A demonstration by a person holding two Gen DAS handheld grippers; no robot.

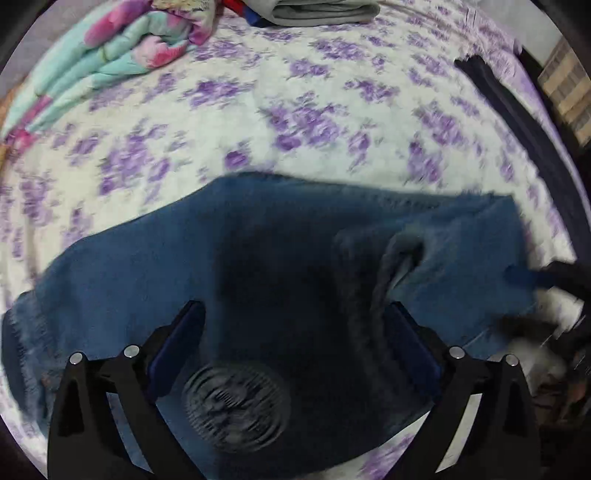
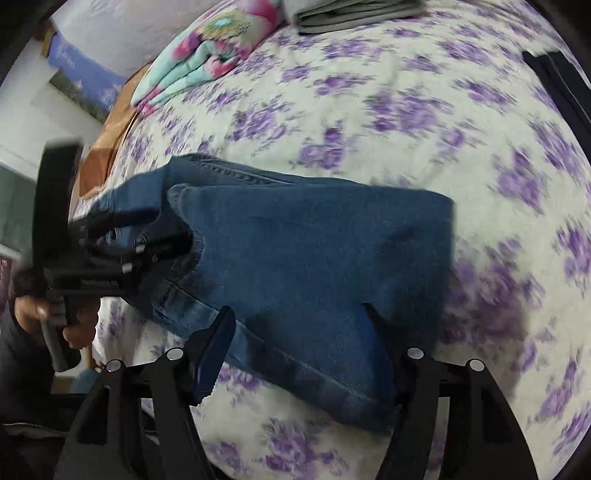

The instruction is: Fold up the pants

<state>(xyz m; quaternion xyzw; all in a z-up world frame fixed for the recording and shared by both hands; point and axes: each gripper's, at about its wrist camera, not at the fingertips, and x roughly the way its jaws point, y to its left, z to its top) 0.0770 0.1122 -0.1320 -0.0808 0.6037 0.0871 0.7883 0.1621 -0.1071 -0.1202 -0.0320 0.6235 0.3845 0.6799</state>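
Observation:
Blue denim pants (image 1: 258,251) lie folded over on the bed, with a round dark patch near my left fingers; they also show in the right wrist view (image 2: 314,251). My left gripper (image 1: 295,317) is open just above the denim, with a raised fold by its right finger. In the right wrist view the left gripper (image 2: 173,232) sits at the pants' left end. My right gripper (image 2: 299,317) is open and empty over the near edge of the pants. In the left wrist view the right gripper (image 1: 535,280) shows blurred at the pants' right edge.
The bed (image 1: 332,110) has a white sheet with purple flowers. A teal and pink floral blanket (image 1: 110,59) lies rolled at the back left. Folded grey cloth (image 1: 321,11) lies at the back. A dark garment (image 1: 517,118) lies along the right edge.

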